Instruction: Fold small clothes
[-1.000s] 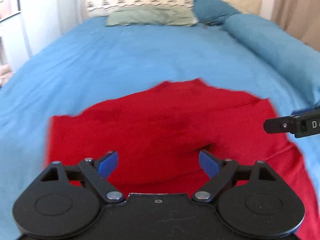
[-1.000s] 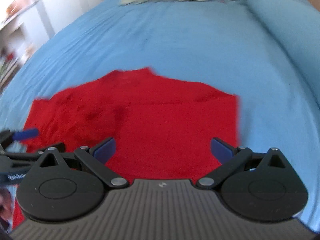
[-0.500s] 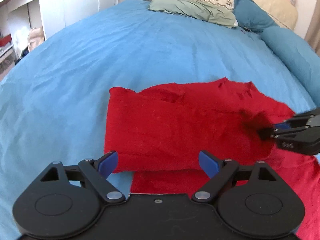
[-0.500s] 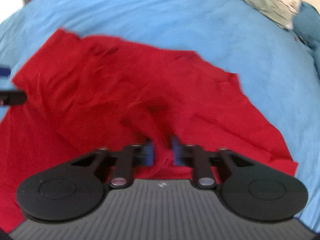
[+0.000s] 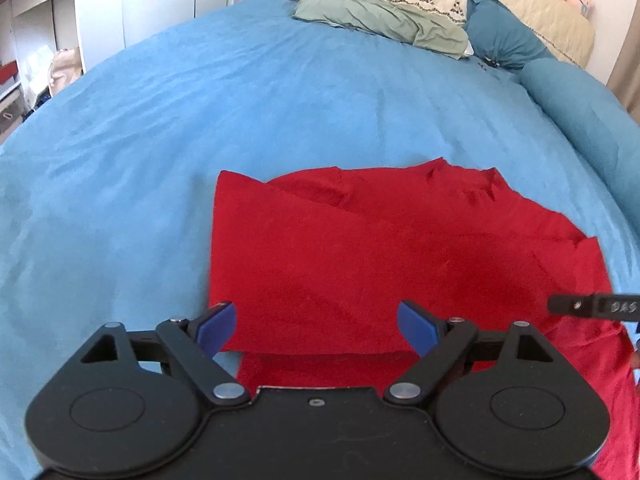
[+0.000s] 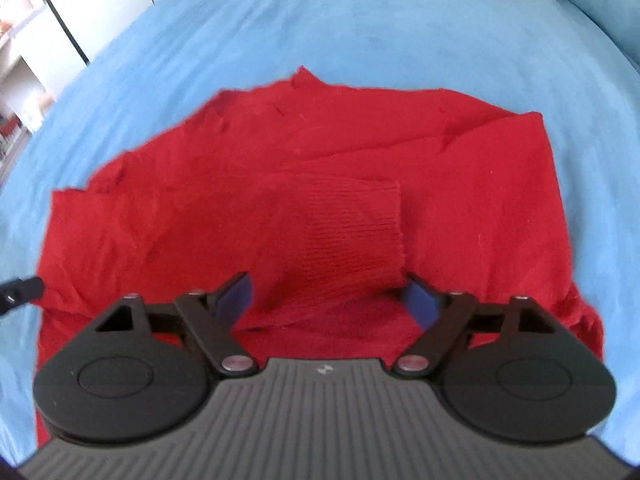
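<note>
Item: red garment, knitted, lying on the blue bed cover, partly folded; its long axis runs across the bed from left to right, with one flap already laid over the body and a straight folded edge on the left. Left tool: held low over the near left part of the garment, jaws wide apart, blue pads clear of the cloth, nothing gripped; the near hem lies between and just beyond them. Right tool: over the near right part, jaws just sprung wide from a shut position, nothing pinched; the ribbed cuff of a sleeve, laid across the body, lies directly ahead between the two fingers, its end edge just by the right pad. Judged relation: the cuff sits nearer the right tool than the left, so any further handling of the sleeve falls to the right hand, working along the garment's width. Hidden or unclear: the nearest hem is covered by both tool bodies; the right view is softly blurred; the garment's right edge runs out of the left view; layers beneath the flap cannot be counted. Far end: green pillow, dark blue cushion.
</note>
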